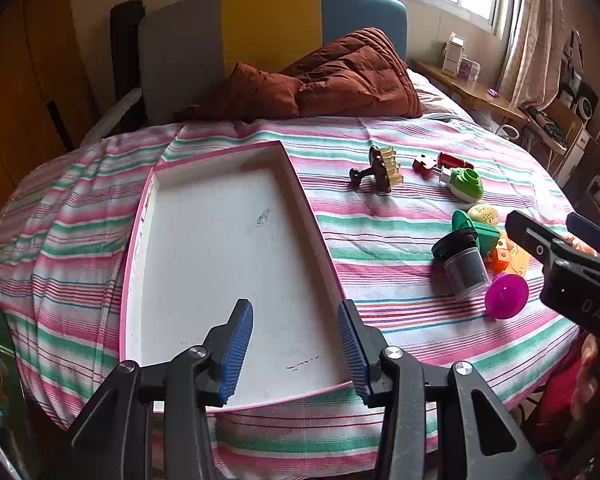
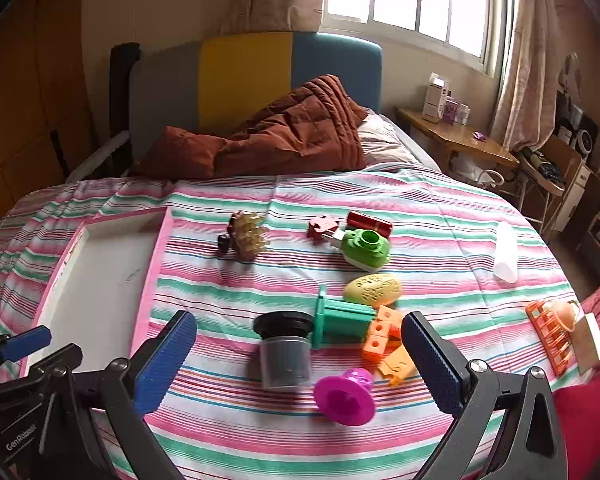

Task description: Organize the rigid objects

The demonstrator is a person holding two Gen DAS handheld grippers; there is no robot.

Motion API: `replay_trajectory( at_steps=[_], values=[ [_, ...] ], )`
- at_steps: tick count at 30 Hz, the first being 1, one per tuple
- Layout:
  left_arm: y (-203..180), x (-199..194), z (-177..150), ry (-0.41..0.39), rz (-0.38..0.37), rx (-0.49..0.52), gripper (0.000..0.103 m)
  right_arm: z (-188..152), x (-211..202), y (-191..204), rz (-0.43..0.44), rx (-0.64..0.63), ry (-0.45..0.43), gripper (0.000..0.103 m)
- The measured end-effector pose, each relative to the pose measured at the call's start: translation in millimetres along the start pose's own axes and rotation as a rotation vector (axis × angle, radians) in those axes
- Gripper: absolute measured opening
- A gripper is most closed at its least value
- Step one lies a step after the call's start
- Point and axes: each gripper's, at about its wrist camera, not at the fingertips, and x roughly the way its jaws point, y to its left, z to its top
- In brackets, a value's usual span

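Note:
A shallow white tray with a pink rim [image 1: 140, 248] lies empty on the striped bed; it also shows in the right wrist view [image 2: 156, 256]. My left gripper [image 1: 296, 352] is open and empty over the tray's near end. My right gripper [image 2: 300, 364] is open and empty, hovering over a cluster of toys: a black-lidded jar [image 2: 284, 352], a magenta spool [image 2: 346, 396], a teal piece [image 2: 340, 320], orange blocks [image 2: 384, 340] and a yellow oval [image 2: 374, 290]. Farther back lie a green toy [image 2: 366, 250], a red piece [image 2: 370, 222] and a brown comb-like toy [image 2: 248, 236].
A brown quilt [image 2: 284, 140] lies at the headboard. A white bottle [image 2: 506, 256] and an orange rack [image 2: 550, 332] lie at the bed's right side. A wooden desk [image 2: 456, 136] stands to the right under the window.

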Motion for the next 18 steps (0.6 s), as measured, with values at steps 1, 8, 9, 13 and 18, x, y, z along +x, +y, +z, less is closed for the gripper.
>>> replay_trajectory(
  at_steps=[1,8,9,13,18],
  values=[
    [-3.2,-0.2,-0.7,-0.006,0.006,0.007,0.044,-0.9,-0.2,-4.7,-0.005,0.004,0.002,0.103],
    [-20.6,1.0,-3.9,-0.014,0.020,0.055,0.044,-2.2,7.4,-42.2,-0.043,0.020,0.037,0.103],
    [-22.7,1.6,-4.0,-0.010,0.011,0.061,0.044,-2.4,9.6,-48.5,-0.043,0.017,0.042,0.103],
    [-32.9,2.8,-7.4,-0.009,0.000,0.088,0.044,-2.0,25.6,-83.1,-0.028,0.052,0.078,0.103],
    [-55.5,7.0,-12.3,0.022,0.010,0.171,0.044,-2.6,50.7,-123.5,-0.053,0.088,0.102,0.103]
  ],
)
